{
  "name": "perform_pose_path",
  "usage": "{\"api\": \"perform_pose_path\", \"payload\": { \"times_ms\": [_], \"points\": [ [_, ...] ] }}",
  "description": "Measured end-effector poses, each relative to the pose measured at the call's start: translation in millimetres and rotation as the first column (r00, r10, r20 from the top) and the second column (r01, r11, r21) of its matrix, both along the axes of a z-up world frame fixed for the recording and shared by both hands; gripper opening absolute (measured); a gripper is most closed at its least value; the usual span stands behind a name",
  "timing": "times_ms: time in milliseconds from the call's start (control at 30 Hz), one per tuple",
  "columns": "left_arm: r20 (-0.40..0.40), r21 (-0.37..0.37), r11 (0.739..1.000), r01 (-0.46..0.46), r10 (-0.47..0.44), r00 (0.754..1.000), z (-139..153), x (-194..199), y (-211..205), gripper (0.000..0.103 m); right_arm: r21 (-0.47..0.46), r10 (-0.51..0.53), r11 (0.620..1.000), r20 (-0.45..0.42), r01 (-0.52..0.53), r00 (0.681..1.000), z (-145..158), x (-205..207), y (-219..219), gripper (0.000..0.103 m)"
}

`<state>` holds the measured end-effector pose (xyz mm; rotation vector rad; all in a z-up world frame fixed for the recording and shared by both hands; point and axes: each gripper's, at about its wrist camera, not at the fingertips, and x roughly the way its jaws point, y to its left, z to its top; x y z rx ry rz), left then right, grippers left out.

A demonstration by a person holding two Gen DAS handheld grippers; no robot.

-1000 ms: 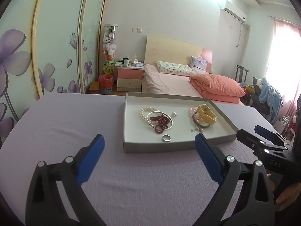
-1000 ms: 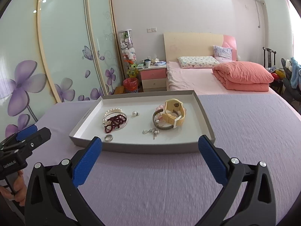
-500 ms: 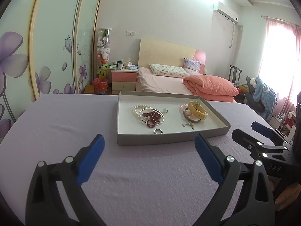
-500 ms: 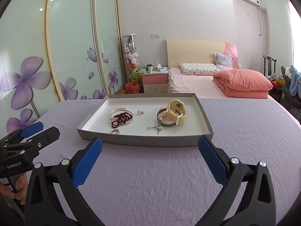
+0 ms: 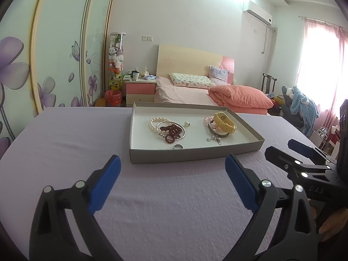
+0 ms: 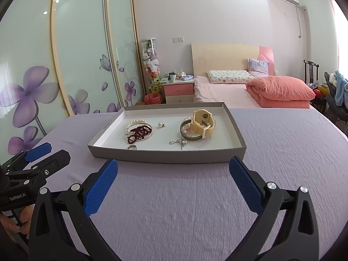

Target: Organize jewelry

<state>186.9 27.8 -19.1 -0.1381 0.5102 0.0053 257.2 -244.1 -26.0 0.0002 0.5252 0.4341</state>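
All the jewelry lies inside the shallow grey tray [image 6: 167,155] on the lilac-covered desk [image 6: 282,152], in two loose heaps. Seen from the right wrist, toward 9 o'clock of the tray floor a pearl bracelet [image 6: 137,122], a dark red bead strand [image 6: 139,131] and what looks like a thin silver bangle overlap. A plain ring [image 6: 132,147] sits at 7 o'clock near the front wall, and a single pearl pendant [image 6: 161,124] lies apart near the middle. Toward 3 o'clock a cream watch [image 6: 202,121] rests on a metal bangle [image 6: 191,134], with a small pearl charm cluster [image 6: 179,141] just in front.

Both grippers hover low over the desk, short of the tray. The left gripper [image 5: 173,182] and the right gripper [image 6: 174,183] each have jaws spread wide and hold nothing.

This fits either a sort about to happen or one set down already, since the pieces are gathered yet tangled. Any pick here goes best on a lone piece: come down over the front wall, straddle only that piece and close gently. In a heap, pull slowly so neighbours do not drag along.
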Motion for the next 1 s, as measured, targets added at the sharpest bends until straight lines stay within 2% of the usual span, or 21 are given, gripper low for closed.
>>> {"api": "perform_pose_path", "payload": {
  "times_ms": [1000],
  "points": [
    [0.001, -0.023, 1.000, 0.004, -0.004, 1.000, -2.3, -2.7, 1.7, 0.097, 0.005, 0.002, 1.000, 0.001, -0.002, 1.000, -0.3, -0.3, 0.5, 0.102]
  ]
}}
